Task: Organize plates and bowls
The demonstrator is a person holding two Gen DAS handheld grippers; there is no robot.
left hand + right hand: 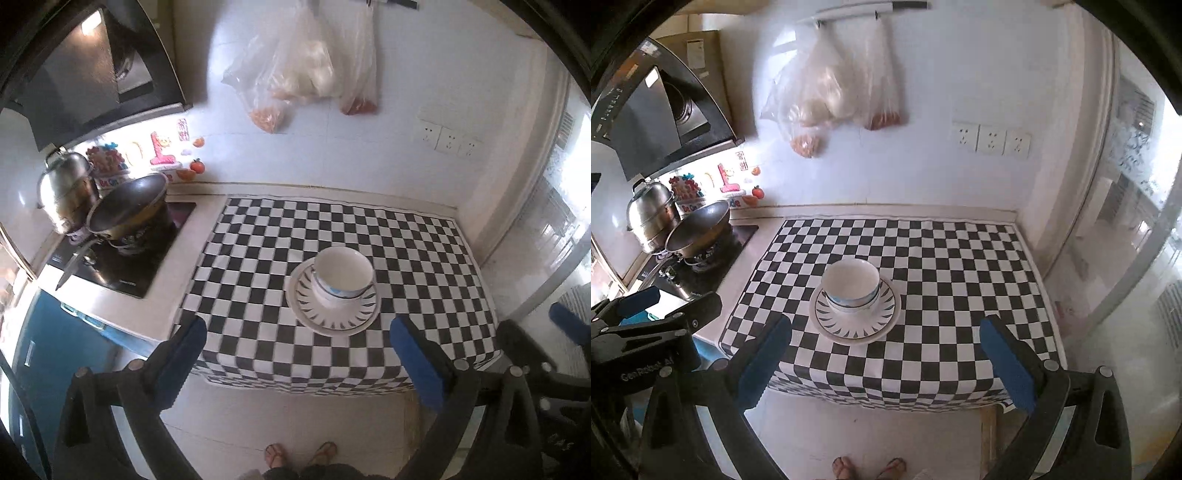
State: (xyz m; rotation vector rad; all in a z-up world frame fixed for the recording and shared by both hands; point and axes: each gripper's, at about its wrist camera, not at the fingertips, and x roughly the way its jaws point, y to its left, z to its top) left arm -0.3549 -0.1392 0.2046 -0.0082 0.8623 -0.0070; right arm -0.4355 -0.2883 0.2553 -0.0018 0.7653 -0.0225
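Note:
White bowls point(343, 278) point(852, 286) are nested in a stack on a stack of white plates point(334, 319) point(855, 326) with a dark leaf pattern, on the checkered cloth point(258, 266) point(942, 280). My left gripper point(299, 336) is open and empty, held back above the table's front edge. My right gripper point(886, 334) is open and empty, also back above the front edge. The left gripper also shows at the left edge of the right wrist view point(639, 306). The right gripper's finger shows at the right edge of the left wrist view point(565, 319).
A wok point(127, 205) point(698, 229) and a steel pot point(64, 184) point(650, 214) sit on the stove at left. Plastic bags point(303, 74) point(831, 99) hang on the wall. Wall sockets point(991, 138) are at right. The person's feet point(299, 456) are below.

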